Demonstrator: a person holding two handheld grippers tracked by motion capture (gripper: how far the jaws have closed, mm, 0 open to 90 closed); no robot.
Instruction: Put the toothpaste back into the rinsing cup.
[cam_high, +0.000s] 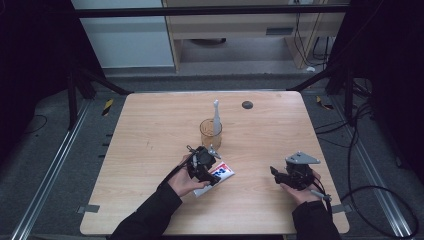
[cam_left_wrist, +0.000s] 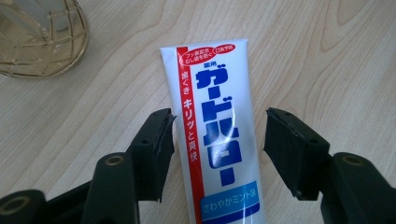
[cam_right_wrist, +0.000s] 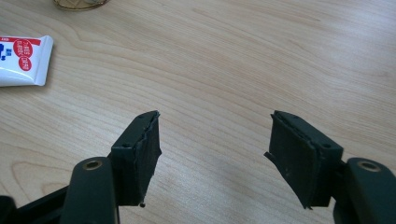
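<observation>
Risk: left tongs (cam_left_wrist: 218, 154), spread w/ toothpaste tube (cam_left_wrist: 219, 135) between, may squash it or slip off; right tongs (cam_right_wrist: 215, 158) spread, empty.

Light wood tabletop (cam_high: 150, 150) stood on grey floor (cam_high: 45, 150) w/ metal rails (cam_high: 47, 175). Pale cabinet (cam_high: 250, 30) & white panel (cam_high: 125, 40) beyond; dark curtains either side, dim light.

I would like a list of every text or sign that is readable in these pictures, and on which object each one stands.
All texts stand on the toothpaste tube, which lies on the table:
"ガードハロー" in large blue letters.
"歯ぐき キリッと爽快" on the red stripe.
"薬用" above the brand name.
"さわやかミント味" on the light blue field.
The small red ovals at the top are too small to read surely.
</observation>
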